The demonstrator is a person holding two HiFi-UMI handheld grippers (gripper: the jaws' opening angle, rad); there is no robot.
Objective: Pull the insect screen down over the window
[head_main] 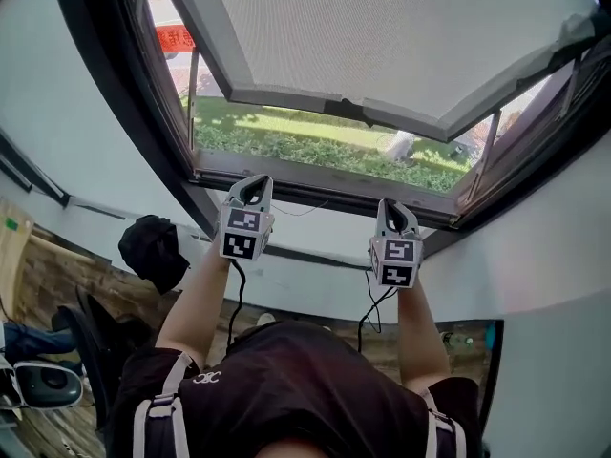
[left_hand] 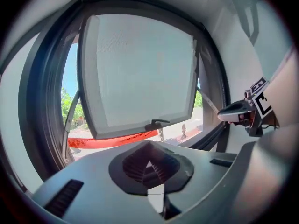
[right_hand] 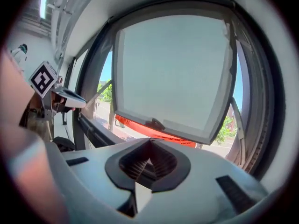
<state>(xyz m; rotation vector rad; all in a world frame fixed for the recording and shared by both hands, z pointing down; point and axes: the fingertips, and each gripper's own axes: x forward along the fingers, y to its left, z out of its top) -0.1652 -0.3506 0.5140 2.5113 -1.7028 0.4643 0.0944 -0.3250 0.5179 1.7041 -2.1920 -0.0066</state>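
White-walled room, dark window frame (head_main: 315,191): a grey mesh panel, taken for the insect screen (head_main: 382,36), stands swung outward, with lawn (head_main: 305,139) showing beneath it. The left gripper (head_main: 254,187) and right gripper (head_main: 394,210) hover just below that frame, jaws pressed together on nothing. Risk (my judgement): closed jaws would skid off the handle (head_main: 348,111), and a lopsided pull could jam it. Red banner (head_main: 175,38) lettering is unreadable; marker cubes (head_main: 241,235) carry no words.
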